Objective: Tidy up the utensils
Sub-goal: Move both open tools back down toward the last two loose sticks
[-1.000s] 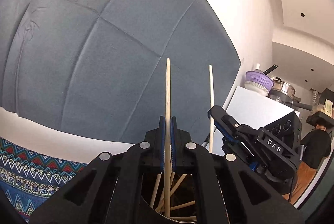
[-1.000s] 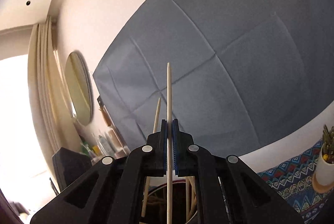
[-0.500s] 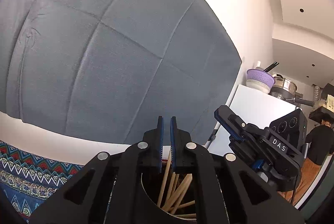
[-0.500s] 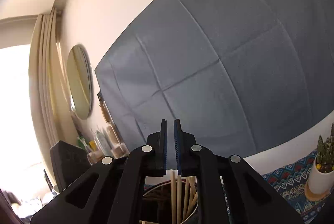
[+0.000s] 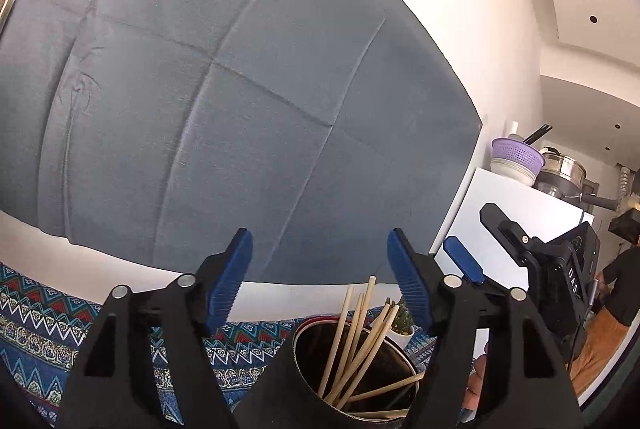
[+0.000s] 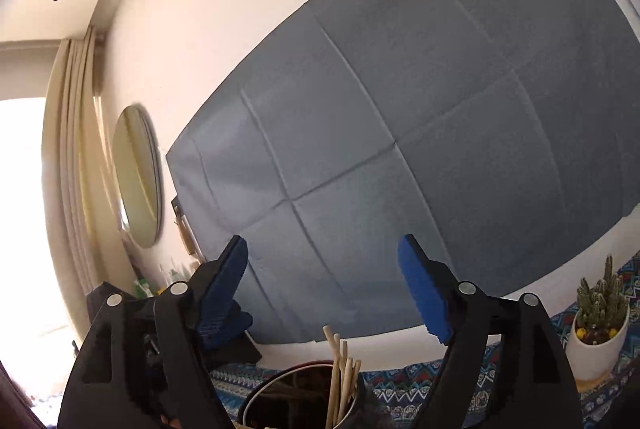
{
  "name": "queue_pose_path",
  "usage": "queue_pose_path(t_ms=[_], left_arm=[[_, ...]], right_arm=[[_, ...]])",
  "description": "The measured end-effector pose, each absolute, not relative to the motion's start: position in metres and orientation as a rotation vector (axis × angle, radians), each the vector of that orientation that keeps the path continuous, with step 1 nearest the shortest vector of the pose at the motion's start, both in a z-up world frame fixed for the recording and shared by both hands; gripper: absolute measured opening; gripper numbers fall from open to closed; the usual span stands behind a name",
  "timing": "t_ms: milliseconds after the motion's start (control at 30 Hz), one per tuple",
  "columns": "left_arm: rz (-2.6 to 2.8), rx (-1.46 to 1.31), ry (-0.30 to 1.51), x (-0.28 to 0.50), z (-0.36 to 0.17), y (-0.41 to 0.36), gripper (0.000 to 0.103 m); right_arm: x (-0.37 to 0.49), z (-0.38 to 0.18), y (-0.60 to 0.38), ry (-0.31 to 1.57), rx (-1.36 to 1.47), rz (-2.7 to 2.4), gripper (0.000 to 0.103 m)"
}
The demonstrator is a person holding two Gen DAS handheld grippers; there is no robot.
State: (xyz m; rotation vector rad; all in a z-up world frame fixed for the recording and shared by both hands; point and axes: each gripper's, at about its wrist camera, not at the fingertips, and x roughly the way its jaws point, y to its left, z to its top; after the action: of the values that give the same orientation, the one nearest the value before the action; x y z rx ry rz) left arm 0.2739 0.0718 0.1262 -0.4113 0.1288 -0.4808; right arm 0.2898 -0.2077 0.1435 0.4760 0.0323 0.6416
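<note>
In the left wrist view, the left gripper is seen with its jaws spread wide and nothing held between them. Below and between the jaws, a dark round holder is seen, with wooden chopsticks stood in it — long axes mostly upright, tips fanned toward the right jaw, a few lying nearly crosswise. In the right wrist view, the right gripper is likewise opened wide and empty — the chopsticks rise near-vertically between its jaws from the holder.
</note>
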Motion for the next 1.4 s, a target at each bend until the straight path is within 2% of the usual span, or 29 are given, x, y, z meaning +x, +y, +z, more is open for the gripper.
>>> queue_pose_path(t_ms=[33, 167, 300, 833, 1233, 1400], left_arm=[[-0.47, -0.411, 0.13, 0.273, 0.127, 0.072, 0.083], [-0.442, -0.398, 0.129, 0.27, 0.131, 0.074, 0.096], [-0.383, -0.333, 0.091, 0.264, 0.134, 0.071, 0.097], [-0.289, -0.197, 0.167, 0.244, 0.157, 0.066, 0.097], [-0.144, -0.199, 0.377, 0.224, 0.148, 0.076, 0.097], [-0.141, -0.184, 0.432, 0.208, 0.139, 0.079, 0.097]], right_arm=[[0.289, 0.144, -0.209, 0.027, 0.473, 0.636, 0.084], [0.285, 0.148, -0.211, 0.017, 0.462, 0.615, 0.09], [0.284, 0.15, -0.213, 0.013, 0.462, 0.592, 0.093], [0.27, 0.171, -0.227, 0.104, 0.397, 0.513, 0.095], [0.217, 0.181, -0.238, 0.157, 0.303, 0.464, 0.095], [0.212, 0.173, -0.244, 0.293, 0.35, 0.468, 0.095]])
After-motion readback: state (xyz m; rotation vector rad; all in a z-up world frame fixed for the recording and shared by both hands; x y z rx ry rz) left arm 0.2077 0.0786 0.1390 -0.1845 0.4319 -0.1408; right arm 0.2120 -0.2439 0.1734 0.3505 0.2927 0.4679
